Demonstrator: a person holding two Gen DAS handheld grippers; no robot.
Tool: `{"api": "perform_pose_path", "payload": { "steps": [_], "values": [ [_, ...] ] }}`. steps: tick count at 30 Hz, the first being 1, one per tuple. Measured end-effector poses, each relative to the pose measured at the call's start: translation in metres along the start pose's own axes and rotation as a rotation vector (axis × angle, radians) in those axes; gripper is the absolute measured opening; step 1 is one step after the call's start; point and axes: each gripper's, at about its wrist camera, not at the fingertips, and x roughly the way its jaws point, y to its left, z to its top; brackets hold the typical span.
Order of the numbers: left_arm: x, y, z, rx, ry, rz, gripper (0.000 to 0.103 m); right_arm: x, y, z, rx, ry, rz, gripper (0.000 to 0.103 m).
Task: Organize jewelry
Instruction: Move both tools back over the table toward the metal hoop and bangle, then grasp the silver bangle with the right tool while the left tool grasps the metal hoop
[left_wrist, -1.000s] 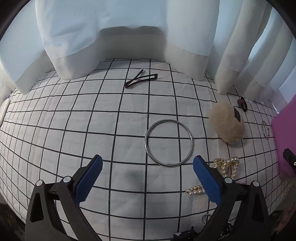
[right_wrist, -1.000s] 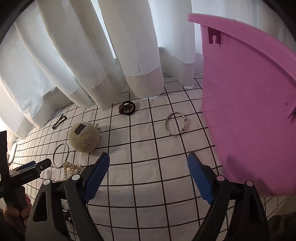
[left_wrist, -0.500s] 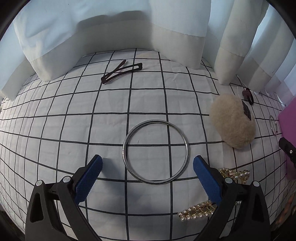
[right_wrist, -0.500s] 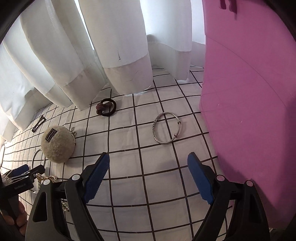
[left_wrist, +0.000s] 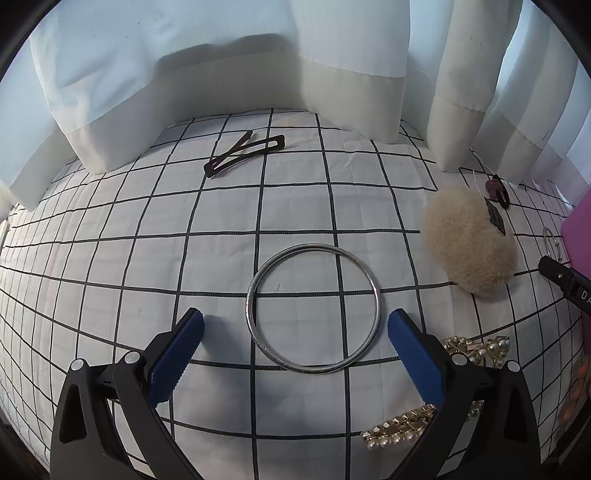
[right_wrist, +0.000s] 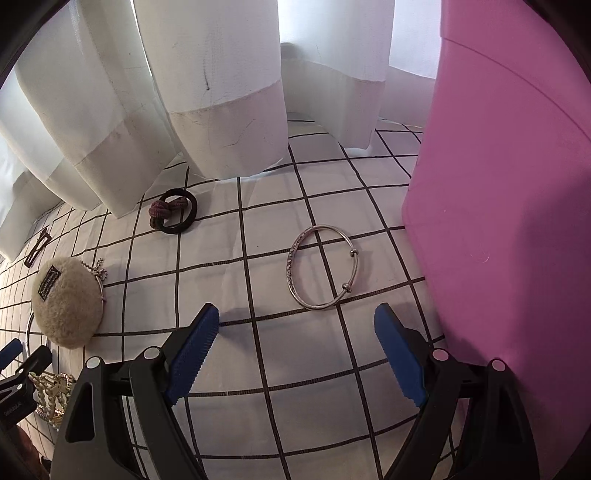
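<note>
A plain silver bangle (left_wrist: 313, 309) lies flat on the checked cloth, just ahead of my left gripper (left_wrist: 295, 321), whose blue pads stand open on either side of its near half without touching it. In the right wrist view a thinner silver bracelet with beads (right_wrist: 322, 267) lies a little beyond my right gripper (right_wrist: 295, 314), which is open and holds nothing. The pink box (right_wrist: 517, 221) stands right beside the right finger. Pearl hair clips (left_wrist: 402, 432) lie by the left gripper's right finger.
A beige fluffy pouch (left_wrist: 469, 240) lies right of the bangle, also seen as the pouch (right_wrist: 66, 302). A dark hair clip (left_wrist: 245, 155) rests near the white curtains (left_wrist: 351, 66). A knotted hair tie (right_wrist: 173, 212) lies by the curtain hem.
The left gripper came down and forward over the bangle, then held still. The right gripper moved down and nearer the bracelet, with the pink box now filling the right side.
</note>
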Motion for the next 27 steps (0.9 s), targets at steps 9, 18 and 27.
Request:
{"api": "perform_pose_path", "payload": {
  "steps": [9,18,27],
  "values": [
    [-0.001,0.001,-0.001,-0.004,-0.011,0.001,0.098,0.016,0.013,0.012,-0.035,-0.064,-0.014,0.094],
    [-0.004,-0.002,-0.003,-0.009,-0.014,0.005,0.091,0.018,0.018,0.016,-0.068,-0.068,0.018,0.091],
    [-0.013,-0.006,-0.004,0.009,-0.037,-0.004,0.066,0.007,0.025,0.007,-0.088,-0.116,0.026,0.036]
  ]
}}
